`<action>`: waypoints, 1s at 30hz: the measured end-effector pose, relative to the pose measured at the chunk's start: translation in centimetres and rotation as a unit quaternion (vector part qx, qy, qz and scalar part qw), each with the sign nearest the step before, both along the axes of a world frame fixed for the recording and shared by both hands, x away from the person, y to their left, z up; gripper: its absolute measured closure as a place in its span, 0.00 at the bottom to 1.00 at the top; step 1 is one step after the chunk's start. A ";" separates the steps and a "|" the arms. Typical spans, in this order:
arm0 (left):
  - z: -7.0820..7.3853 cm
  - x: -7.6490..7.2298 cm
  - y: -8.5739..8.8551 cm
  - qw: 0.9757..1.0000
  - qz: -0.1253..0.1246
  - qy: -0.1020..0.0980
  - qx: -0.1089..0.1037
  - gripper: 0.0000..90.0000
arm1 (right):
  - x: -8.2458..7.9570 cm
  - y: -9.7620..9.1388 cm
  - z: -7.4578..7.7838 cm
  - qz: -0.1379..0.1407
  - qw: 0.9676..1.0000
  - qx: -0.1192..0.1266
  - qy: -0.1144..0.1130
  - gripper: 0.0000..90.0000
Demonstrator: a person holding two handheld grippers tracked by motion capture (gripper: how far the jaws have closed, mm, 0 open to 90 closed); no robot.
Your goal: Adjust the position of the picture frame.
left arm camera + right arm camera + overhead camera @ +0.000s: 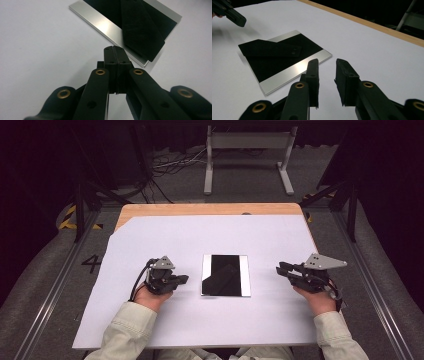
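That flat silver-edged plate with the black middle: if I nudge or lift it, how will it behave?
The plate lies flat on the white sheet, so it probably slides rather than tips or rolls. Its straight, brushed-metal-looking edges suggest something stiff, not floppy. It is thin and flush with the sheet, so the open right gripper may struggle to get a jaw under it, and the glossy face could be slippery.

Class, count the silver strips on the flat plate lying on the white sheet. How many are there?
2. One silver strip runs along the plate's left edge, nearest the left gripper; the other silver strip runs along its right edge, facing the right gripper. None seems hidden.
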State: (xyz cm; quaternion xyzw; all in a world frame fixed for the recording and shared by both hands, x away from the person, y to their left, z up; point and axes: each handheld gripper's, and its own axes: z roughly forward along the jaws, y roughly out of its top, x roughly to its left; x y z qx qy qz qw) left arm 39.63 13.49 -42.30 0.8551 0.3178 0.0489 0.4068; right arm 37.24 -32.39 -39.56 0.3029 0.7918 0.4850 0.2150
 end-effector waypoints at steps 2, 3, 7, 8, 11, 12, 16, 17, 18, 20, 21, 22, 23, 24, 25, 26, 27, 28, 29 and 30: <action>0.0 0.2 -0.4 1.000 -0.004 0.010 0.010 1.00 | -0.1 -0.1 0.0 -0.001 1.000 -0.001 0.003 0.81; 0.0 0.3 -0.6 1.000 -0.005 0.014 0.013 1.00 | -0.2 -0.1 0.0 -0.003 1.000 -0.002 0.004 0.81; -0.2 0.6 -1.2 0.999 -0.013 0.027 0.021 1.00 | -0.4 -0.5 0.0 -0.007 1.000 -0.002 0.009 0.81; -0.2 0.7 -1.3 0.999 -0.018 0.028 0.024 1.00 | -0.5 -0.6 -0.1 -0.009 1.000 -0.002 0.011 0.81; -0.3 0.8 -1.9 0.999 -0.023 0.034 0.027 1.00 | -0.7 -0.8 -0.1 -0.011 1.000 -0.002 0.013 0.81; -0.3 0.9 -2.0 0.999 -0.024 0.035 0.029 1.00 | -0.8 -0.9 -0.1 -0.013 1.000 -0.001 0.016 0.81; -0.4 1.0 -2.7 0.998 -0.037 0.040 0.043 1.00 | -1.0 -1.1 -0.2 -0.015 1.000 -0.001 0.018 0.81; -0.4 1.0 -3.0 0.997 -0.041 0.041 0.048 1.00 | -1.0 -1.1 -0.2 -0.016 1.000 -0.001 0.020 0.81; -0.4 0.9 -3.2 0.997 -0.041 0.046 0.048 1.00 | -1.1 -1.2 -0.3 -0.016 1.000 -0.002 0.020 0.81; -0.5 1.0 -3.6 0.996 -0.049 0.050 0.056 1.00 | -1.2 -1.3 -0.3 -0.018 1.000 -0.002 0.022 0.80; -0.5 1.0 -3.7 0.996 -0.052 0.050 0.061 1.00 | -1.2 -1.3 -0.3 -0.020 1.000 -0.001 0.024 0.80; -0.6 0.9 -3.9 0.995 -0.053 0.054 0.063 1.00 | -1.2 -1.4 -0.3 -0.019 1.000 -0.001 0.023 0.80; -0.6 1.0 -4.0 0.995 -0.057 0.055 0.066 1.00 | -1.3 -1.4 -0.3 -0.019 1.000 -0.001 0.023 0.80; -0.7 1.0 -4.1 0.994 -0.059 0.055 0.068 1.00 | -1.3 -1.4 -0.3 -0.020 1.000 -0.001 0.024 0.80; -0.7 1.0 -4.2 0.994 -0.062 0.056 0.068 1.00 | -1.3 -1.4 -0.3 -0.021 1.000 -0.001 0.023 0.80; -0.8 1.0 -4.3 0.994 -0.062 0.058 0.068 1.00 | -1.3 -1.4 -0.3 -0.021 0.999 -0.002 0.024 0.80; -0.8 1.0 -4.4 0.994 -0.064 0.057 0.070 1.00 | -1.4 -1.4 -0.3 -0.021 0.999 -0.001 0.024 0.80; -0.8 1.0 -4.5 0.994 -0.068 0.056 0.071 1.00 | -1.4 -1.4 -0.4 -0.021 0.999 -0.001 0.024 0.80; -0.8 1.0 -4.6 0.993 -0.069 0.058 0.072 1.00 | -1.4 -1.4 -0.4 -0.021 0.999 -0.001 0.025 0.80; -0.8 0.9 -4.6 0.993 -0.069 0.057 0.074 1.00 | -1.4 -1.4 -0.4 -0.020 0.999 0.000 0.025 0.80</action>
